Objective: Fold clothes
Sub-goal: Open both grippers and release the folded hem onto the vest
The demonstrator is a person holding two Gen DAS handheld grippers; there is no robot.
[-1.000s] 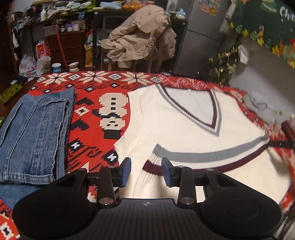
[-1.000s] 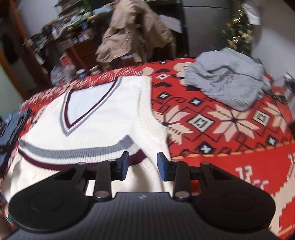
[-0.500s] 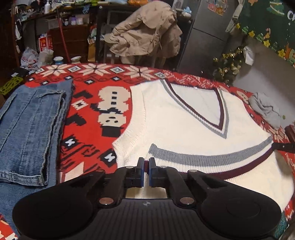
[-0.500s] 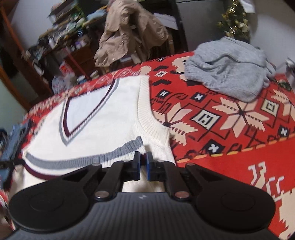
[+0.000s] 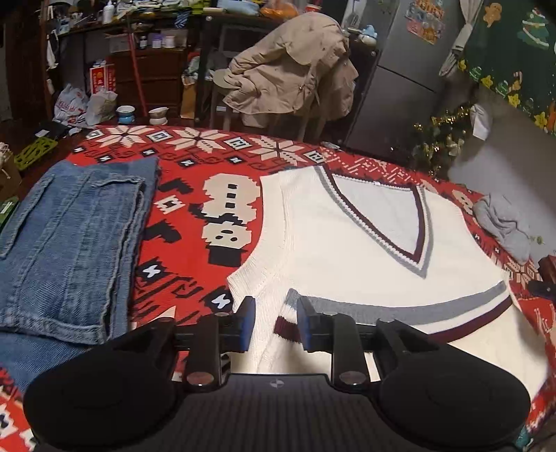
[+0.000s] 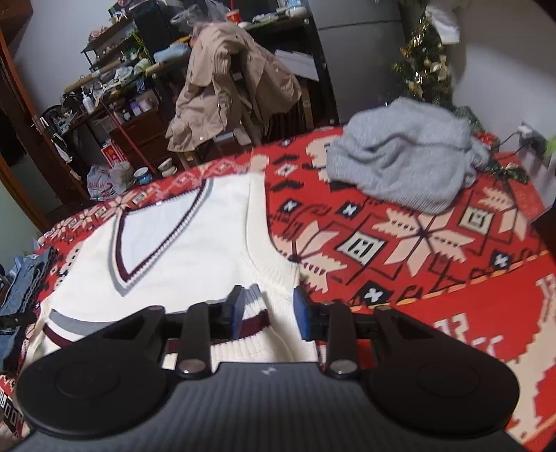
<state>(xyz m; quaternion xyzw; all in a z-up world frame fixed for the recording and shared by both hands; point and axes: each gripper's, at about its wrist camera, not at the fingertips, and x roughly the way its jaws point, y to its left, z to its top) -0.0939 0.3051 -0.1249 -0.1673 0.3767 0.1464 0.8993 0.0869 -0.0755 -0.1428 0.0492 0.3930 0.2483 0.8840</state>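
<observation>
A lived-in home room: coat (image 5: 292, 76) over a chair, cluttered shelves (image 5: 139, 21), small Christmas tree (image 6: 425, 66).

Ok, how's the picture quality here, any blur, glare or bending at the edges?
Left wrist view: sharp, strong fisheye bend at the edges, and the white vest is bright but not blown out. Right wrist view: softer, with motion blur on the grey sweater and the background, and the same fisheye curve.

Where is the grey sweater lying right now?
In the right wrist view the grey sweater lies crumpled at the far right of the red patterned blanket, right of the white vest, apart from it.
</observation>
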